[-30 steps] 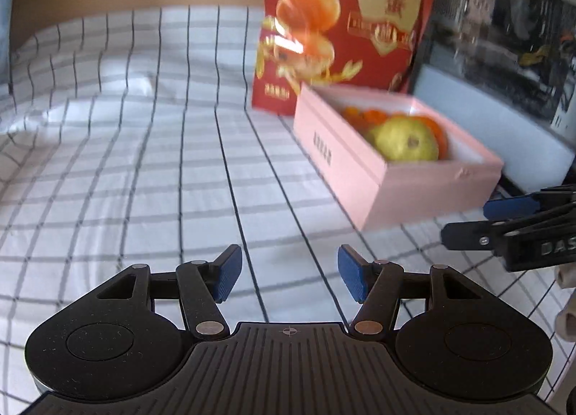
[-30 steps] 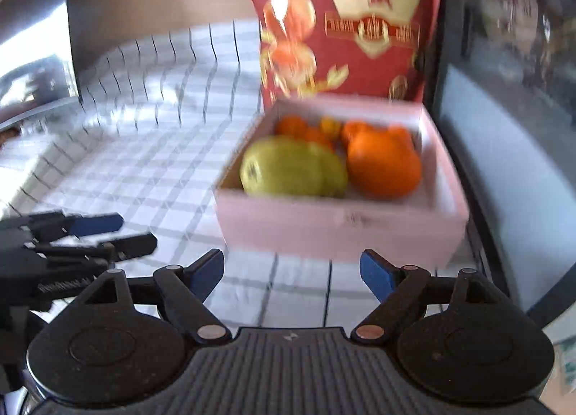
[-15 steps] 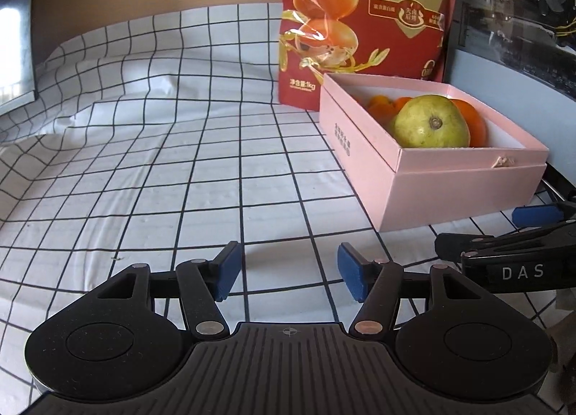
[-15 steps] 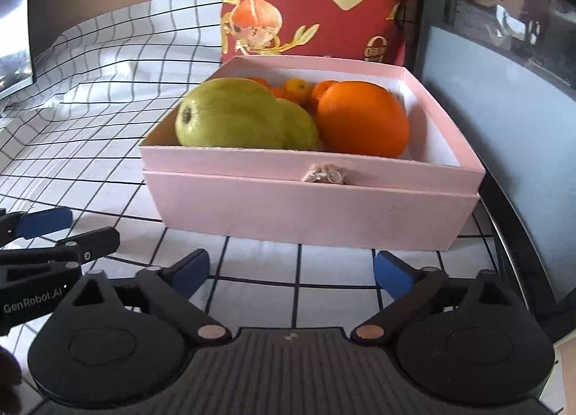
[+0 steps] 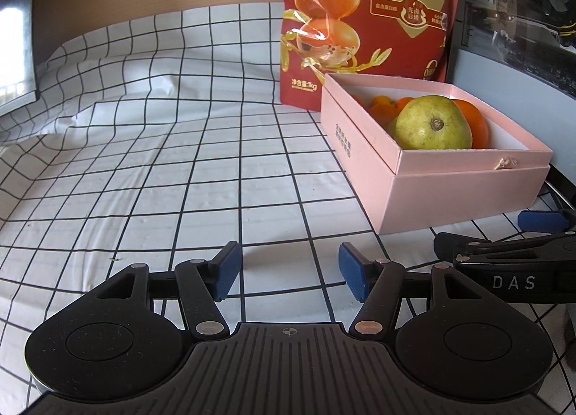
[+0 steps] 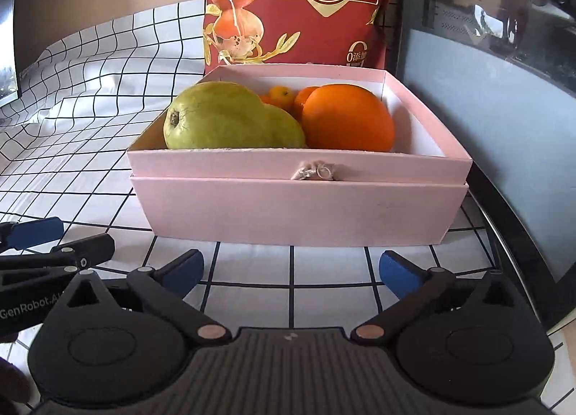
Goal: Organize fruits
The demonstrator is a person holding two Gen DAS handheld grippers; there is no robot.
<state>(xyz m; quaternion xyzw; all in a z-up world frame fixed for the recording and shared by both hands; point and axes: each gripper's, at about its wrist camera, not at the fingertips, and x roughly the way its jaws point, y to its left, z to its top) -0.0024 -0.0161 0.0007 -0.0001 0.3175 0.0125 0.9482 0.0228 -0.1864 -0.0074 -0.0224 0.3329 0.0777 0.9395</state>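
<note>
Checked white cloth is spread over the whole work surface, with a tall red bag stood upright at the back against the wall. Just in front of that bag a pink box is set on the cloth, its top open. All the fruit that can be seen is held inside it: a green pear on the left touching a big orange on the right, with small oranges tucked behind them.

Squarely before the near wall of the box the right gripper is held, its jaws just spread to their widest and nothing between them. Off to the side, the left gripper is held over bare cloth, jaws likewise apart and empty.

For a clean pick, the right gripper would best be raised over the near wall and lowered onto one fruit. The pear is probably best clasped across its narrower part, gently, since its skin may bruise. Contact with the neighbouring orange should be avoided.
</note>
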